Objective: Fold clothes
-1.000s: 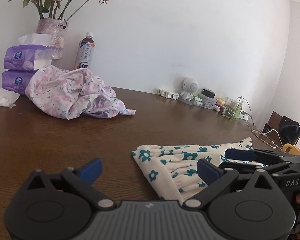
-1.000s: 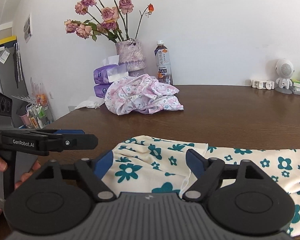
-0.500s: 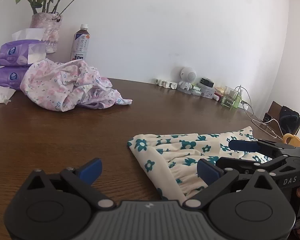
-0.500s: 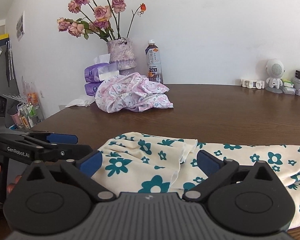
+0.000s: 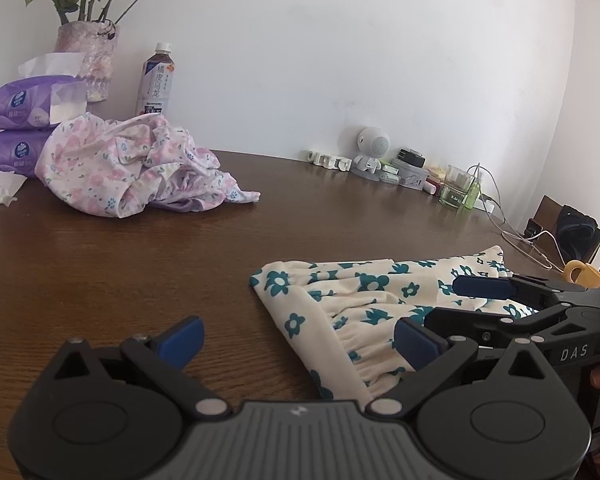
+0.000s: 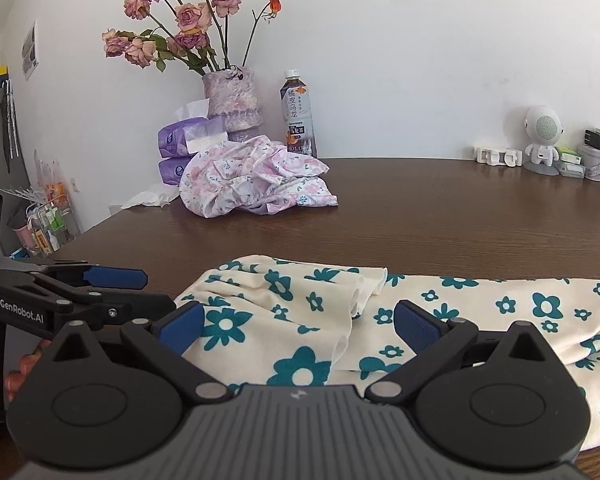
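Observation:
A cream garment with teal flowers (image 5: 360, 292) (image 6: 284, 312) lies flat on the brown table (image 5: 140, 272), part of it folded over itself. My left gripper (image 5: 296, 338) is open, its right finger beside the garment's near-left corner and touching nothing. My right gripper (image 6: 298, 326) is wide open above the folded layer, pads off the cloth. Each gripper also shows in the other's view: the right gripper (image 5: 472, 304) hangs over the garment's right part, and the left gripper (image 6: 132, 290) sits just left of the cloth. A crumpled pink floral garment (image 5: 140, 164) (image 6: 256, 176) lies at the back left.
Behind the pink pile stand a vase of dried roses (image 6: 232, 100), two purple tissue packs (image 5: 24, 104) and a drink bottle (image 6: 298, 116). A white robot figure (image 6: 542, 136), small boxes, a glass (image 5: 458, 190) and cables line the back right. A person's fingers (image 6: 20, 368) hold the left gripper's handle.
My right gripper's jaws have spread wider, and the cloth fold between them now lies flatter on the table. The left gripper has stayed open in the same place.

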The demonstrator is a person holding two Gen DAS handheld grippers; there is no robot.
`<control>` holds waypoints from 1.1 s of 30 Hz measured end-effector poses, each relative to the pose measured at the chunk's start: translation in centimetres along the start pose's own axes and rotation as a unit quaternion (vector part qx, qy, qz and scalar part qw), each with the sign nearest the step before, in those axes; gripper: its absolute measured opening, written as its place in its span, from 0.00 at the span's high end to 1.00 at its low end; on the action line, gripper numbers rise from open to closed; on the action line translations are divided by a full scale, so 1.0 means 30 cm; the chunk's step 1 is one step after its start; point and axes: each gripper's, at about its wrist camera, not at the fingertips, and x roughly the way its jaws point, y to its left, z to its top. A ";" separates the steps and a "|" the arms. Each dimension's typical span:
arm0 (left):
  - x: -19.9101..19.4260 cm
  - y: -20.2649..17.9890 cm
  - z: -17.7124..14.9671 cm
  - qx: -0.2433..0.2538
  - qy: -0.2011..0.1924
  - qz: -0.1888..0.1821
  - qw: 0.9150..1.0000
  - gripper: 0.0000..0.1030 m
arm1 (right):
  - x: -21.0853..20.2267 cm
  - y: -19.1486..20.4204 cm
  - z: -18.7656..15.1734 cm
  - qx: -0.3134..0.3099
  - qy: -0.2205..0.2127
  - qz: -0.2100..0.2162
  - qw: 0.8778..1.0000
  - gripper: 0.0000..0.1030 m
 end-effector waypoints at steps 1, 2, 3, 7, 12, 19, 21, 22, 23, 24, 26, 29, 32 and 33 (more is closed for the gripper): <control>0.001 0.000 0.000 0.000 0.001 0.000 1.000 0.01 | -0.001 -0.002 0.000 0.001 0.000 0.000 1.000 0.00; 0.002 0.001 -0.001 0.000 0.001 0.000 1.000 0.01 | -0.001 -0.003 0.000 0.002 0.000 -0.001 1.000 0.00; 0.003 0.001 0.000 0.000 0.002 0.000 1.000 0.01 | -0.002 -0.005 0.000 0.003 0.000 -0.001 1.000 0.00; 0.007 0.004 0.000 -0.002 0.005 0.001 1.000 0.01 | -0.004 -0.010 -0.001 0.007 -0.002 -0.009 1.000 0.00; 0.002 0.004 0.000 -0.002 0.002 0.001 1.000 0.01 | -0.010 -0.021 -0.001 0.018 -0.003 -0.018 1.000 0.00; -0.053 -0.065 -0.033 0.030 0.008 -0.024 0.999 0.01 | -0.090 0.002 -0.003 0.003 -0.016 -0.006 1.000 0.00; -0.065 -0.099 -0.046 0.054 0.016 -0.028 0.998 0.01 | -0.105 0.013 -0.005 -0.009 -0.011 -0.005 1.000 0.01; -0.070 -0.116 -0.054 0.070 0.021 -0.033 0.997 0.01 | -0.110 0.019 -0.006 -0.017 -0.007 -0.005 1.000 0.01; -0.071 -0.132 -0.059 0.086 0.025 -0.034 0.995 0.02 | -0.116 0.027 -0.008 -0.029 -0.004 -0.003 1.000 0.01; -0.070 -0.145 -0.064 0.099 0.028 -0.031 0.994 0.04 | -0.122 0.039 -0.011 -0.044 -0.001 -0.001 0.999 0.02; -0.057 -0.168 -0.076 0.121 0.037 -0.014 0.992 0.13 | -0.133 0.062 -0.018 -0.075 0.006 0.003 0.997 0.09; -0.048 -0.176 -0.081 0.131 0.048 0.000 0.990 0.31 | -0.133 0.095 -0.027 -0.113 0.019 0.006 0.993 0.27; -0.055 -0.182 -0.088 0.148 0.053 0.008 0.987 0.38 | -0.137 0.114 -0.033 -0.135 0.026 0.016 0.990 0.39; -0.058 -0.183 -0.090 0.155 0.055 0.009 0.986 0.39 | -0.139 0.119 -0.034 -0.142 0.027 0.021 0.989 0.44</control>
